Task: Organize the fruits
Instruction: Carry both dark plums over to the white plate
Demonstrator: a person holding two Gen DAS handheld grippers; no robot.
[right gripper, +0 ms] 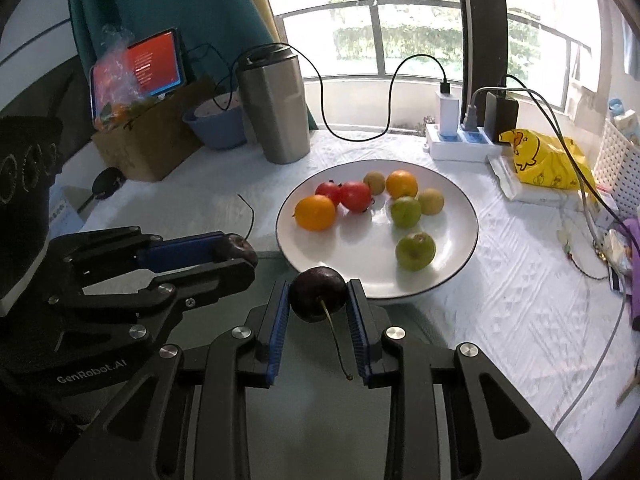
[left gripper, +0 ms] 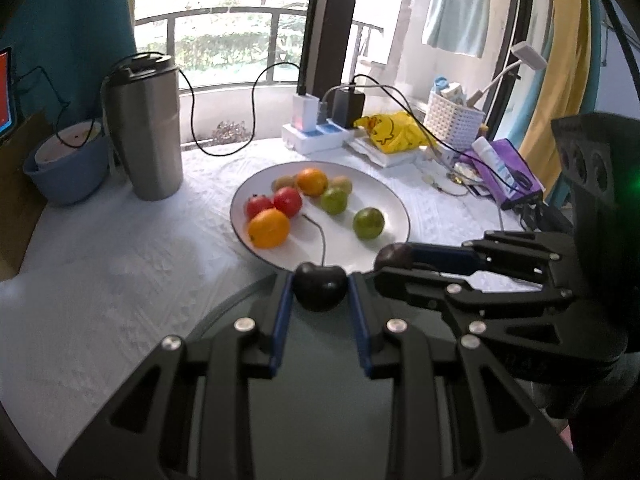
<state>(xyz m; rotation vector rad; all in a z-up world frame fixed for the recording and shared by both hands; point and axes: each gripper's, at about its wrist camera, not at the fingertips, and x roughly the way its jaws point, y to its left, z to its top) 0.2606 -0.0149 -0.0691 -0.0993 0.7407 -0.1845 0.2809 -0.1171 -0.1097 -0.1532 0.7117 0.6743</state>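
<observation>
A white plate [left gripper: 384,184] [right gripper: 460,200] holds two oranges [left gripper: 269,228], two red fruits [left gripper: 287,201], two green fruits [left gripper: 368,222] and small brownish ones. My left gripper [left gripper: 320,292] is shut on a dark cherry [left gripper: 320,286] with its stem pointing up over the plate's near rim. It also shows in the right wrist view [right gripper: 236,250]. My right gripper [right gripper: 318,294] is shut on a second dark cherry [right gripper: 318,292], stem hanging toward the camera, just before the plate's near edge. It also shows in the left wrist view [left gripper: 394,256].
A steel tumbler [left gripper: 144,128] and a blue bowl [left gripper: 66,164] stand at the back left. A power strip with chargers [left gripper: 316,132], a yellow bag [left gripper: 394,130] and a white basket [left gripper: 452,120] stand behind the plate. A dark glass surface [left gripper: 320,400] lies under both grippers.
</observation>
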